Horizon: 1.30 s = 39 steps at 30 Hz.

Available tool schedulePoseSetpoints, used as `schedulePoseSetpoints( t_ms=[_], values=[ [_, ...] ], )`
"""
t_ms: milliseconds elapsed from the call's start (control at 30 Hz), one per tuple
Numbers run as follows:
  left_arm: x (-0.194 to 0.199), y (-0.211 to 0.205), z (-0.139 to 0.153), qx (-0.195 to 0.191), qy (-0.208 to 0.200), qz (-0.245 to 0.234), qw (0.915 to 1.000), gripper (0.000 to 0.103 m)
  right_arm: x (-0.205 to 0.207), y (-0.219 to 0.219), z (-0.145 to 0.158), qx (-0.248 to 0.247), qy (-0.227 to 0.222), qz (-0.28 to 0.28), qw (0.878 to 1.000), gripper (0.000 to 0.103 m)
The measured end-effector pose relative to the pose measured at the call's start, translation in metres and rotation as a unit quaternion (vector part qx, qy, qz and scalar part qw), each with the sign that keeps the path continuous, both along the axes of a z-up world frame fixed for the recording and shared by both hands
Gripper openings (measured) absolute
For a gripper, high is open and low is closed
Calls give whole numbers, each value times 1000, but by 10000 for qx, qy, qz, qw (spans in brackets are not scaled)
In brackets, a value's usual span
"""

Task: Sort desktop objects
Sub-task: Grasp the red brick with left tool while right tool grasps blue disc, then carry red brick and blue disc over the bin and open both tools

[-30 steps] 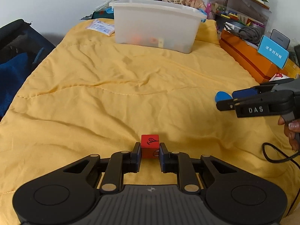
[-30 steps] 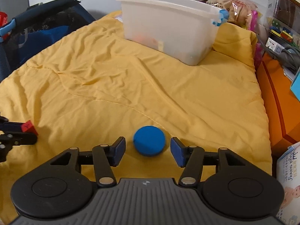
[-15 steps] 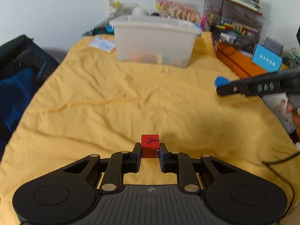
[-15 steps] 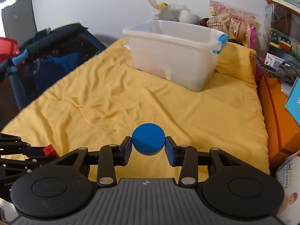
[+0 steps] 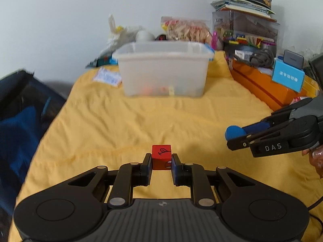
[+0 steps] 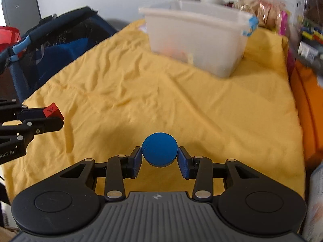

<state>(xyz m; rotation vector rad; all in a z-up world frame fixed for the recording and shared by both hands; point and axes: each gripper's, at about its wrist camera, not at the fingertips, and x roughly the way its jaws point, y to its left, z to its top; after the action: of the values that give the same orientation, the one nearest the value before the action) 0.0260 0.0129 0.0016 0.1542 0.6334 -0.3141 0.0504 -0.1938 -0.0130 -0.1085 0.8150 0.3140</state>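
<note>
Red cube [image 5: 161, 156] in left tongs [image 5: 161, 162]; blue ball [image 6: 159, 149] in right tongs [image 6: 159, 157]

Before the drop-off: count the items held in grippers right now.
2: the red cube in the left gripper, the blue ball in the right gripper.

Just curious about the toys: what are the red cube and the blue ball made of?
Red cube: probably painted wood, with crisp edges, a matte face and an inked mark. Blue ball: likely foam or soft rubber, dull with no shine and a faint surface crack.
</note>
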Motion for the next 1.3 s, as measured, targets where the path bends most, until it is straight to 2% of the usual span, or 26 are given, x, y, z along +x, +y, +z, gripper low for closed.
schedulePoseSetpoints(
  t_ms=[167, 300, 433, 533, 700, 800, 867, 933, 1000, 1033, 1133, 1167, 1300],
  values=[
    [48, -8, 28, -19, -481, -48, 9988, 22, 38, -11, 33, 43, -595, -181, 9981, 42],
    [99, -23, 62, -119, -973, -227, 9949, 22, 74, -21, 65, 61, -1159, -338, 9927, 42],
    [155, -47, 87, -214, -1245, -307, 9915, 22, 113, -28, 88, -1, -1549, -493, 9867, 42],
    [200, -67, 86, -123, -1190, -165, 9927, 22, 146, -36, 90, 60, -1605, -733, 9843, 42],
    [261, -85, 62, -189, -768, 140, 9968, 22, 186, -38, 73, 3, -1402, -1070, 9843, 42],
    [270, -93, 45, 20, -777, 126, 9969, 25, 196, -34, 61, -78, -1212, -985, 9877, 43],
    [271, -93, 39, 47, -668, 144, 9977, 36, 196, -29, 57, -176, -1156, -877, 9893, 43],
    [267, -86, 40, -78, -631, 239, 9977, 58, 190, -26, 60, -177, -1211, -839, 9889, 47],
    [261, -80, 49, -240, -686, 362, 9967, 70, 185, -27, 67, -206, -1273, -844, 9880, 58],
    [258, -78, 55, -296, -747, 432, 9958, 73, 185, -28, 70, -221, -1266, -836, 9882, 59],
    [245, -70, 76, -413, -946, 579, 9930, 79, 181, -33, 83, -159, -1234, -827, 9888, 65],
    [241, -69, 83, -421, -1000, 613, 9922, 80, 182, -35, 86, -142, -1173, -804, 9897, 70],
    [223, -66, 112, -315, -1257, 777, 9885, 80, 180, -37, 99, -189, -1088, -584, 9922, 78]
  ],
)
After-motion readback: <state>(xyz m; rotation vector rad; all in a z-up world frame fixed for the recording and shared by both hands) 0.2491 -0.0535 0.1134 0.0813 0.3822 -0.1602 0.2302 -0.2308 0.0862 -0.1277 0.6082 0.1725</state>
